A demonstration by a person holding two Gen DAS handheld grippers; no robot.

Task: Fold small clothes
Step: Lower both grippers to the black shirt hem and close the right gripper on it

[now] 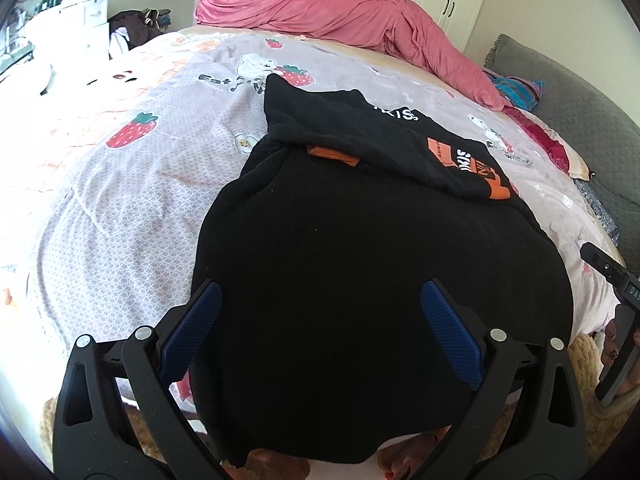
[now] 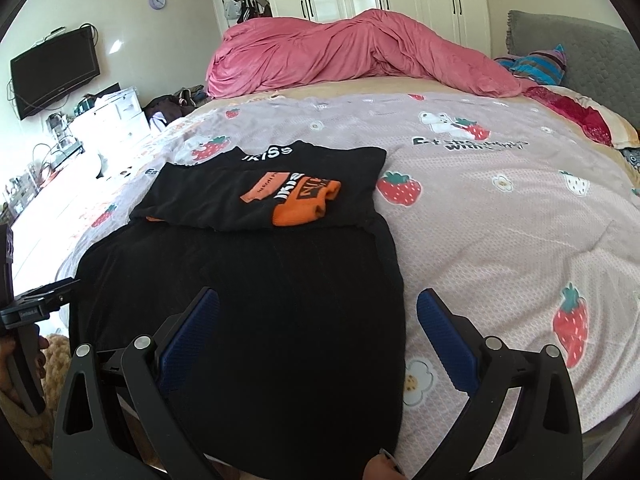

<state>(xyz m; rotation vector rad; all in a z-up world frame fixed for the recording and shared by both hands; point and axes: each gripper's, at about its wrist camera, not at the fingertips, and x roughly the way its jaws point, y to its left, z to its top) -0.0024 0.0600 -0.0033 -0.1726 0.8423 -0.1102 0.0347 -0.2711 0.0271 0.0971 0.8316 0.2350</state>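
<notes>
A black hoodie (image 1: 360, 260) lies flat on the bed (image 2: 500, 220), long axis running toward 12 o'clock, upper part already folded back. Both the left gripper (image 1: 320, 308) and right gripper (image 2: 318, 308) hover wide open, empty, over its near hem.

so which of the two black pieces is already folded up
The black top with orange print, a compact rectangle at the far end. The plain black garment nearer both open grippers lies spread flat.
</notes>
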